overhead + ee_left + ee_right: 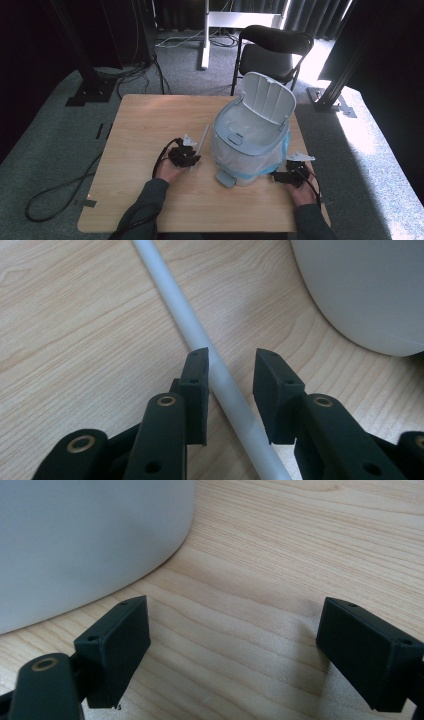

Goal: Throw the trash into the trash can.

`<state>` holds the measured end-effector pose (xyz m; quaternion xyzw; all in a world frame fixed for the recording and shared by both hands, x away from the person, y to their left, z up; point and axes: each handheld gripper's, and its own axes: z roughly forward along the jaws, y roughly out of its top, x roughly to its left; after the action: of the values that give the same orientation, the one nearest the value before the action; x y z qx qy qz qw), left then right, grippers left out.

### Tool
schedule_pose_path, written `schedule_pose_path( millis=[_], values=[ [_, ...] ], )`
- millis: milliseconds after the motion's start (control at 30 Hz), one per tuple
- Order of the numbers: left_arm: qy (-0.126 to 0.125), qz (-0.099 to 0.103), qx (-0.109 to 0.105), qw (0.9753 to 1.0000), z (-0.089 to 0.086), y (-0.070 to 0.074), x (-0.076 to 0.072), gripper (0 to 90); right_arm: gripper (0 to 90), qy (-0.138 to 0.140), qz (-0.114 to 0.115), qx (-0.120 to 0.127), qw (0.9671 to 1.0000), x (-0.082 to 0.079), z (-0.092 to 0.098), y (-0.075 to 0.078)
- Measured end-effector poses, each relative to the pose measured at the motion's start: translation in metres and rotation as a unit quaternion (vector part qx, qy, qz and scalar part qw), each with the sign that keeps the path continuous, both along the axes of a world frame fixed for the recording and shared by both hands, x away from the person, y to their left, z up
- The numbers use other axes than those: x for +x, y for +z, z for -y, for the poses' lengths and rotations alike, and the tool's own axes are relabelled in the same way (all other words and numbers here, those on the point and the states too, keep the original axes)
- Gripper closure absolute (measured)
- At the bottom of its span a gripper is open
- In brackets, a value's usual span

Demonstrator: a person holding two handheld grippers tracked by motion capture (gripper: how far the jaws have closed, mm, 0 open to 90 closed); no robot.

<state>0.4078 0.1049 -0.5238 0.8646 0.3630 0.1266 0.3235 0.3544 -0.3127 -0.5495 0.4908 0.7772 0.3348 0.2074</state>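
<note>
The left tongs (230, 375) stand open astride the thin white rod (200, 335), which lies flat on the counter (145, 125) just left of the lidded bin (252, 135). Closing off-centre could roll the rod away. The right tongs (235, 655) gape wide, empty, beside the bin's base.

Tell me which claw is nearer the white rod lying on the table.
Left. The left claw straddles the white rod, jaws open on either side. The right claw sits across the bin, open over bare table.
</note>
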Motion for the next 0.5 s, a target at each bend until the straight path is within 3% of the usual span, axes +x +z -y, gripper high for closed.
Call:
schedule_pose_path(
  millis=[500],
  values=[
    [0.005,-0.004,0.040,0.9992,0.0014,0.0017,0.0052,75.9,12.9,0.000,0.000,0.000,1.0000,0.0000,0.0000,0.0000]
  ],
)
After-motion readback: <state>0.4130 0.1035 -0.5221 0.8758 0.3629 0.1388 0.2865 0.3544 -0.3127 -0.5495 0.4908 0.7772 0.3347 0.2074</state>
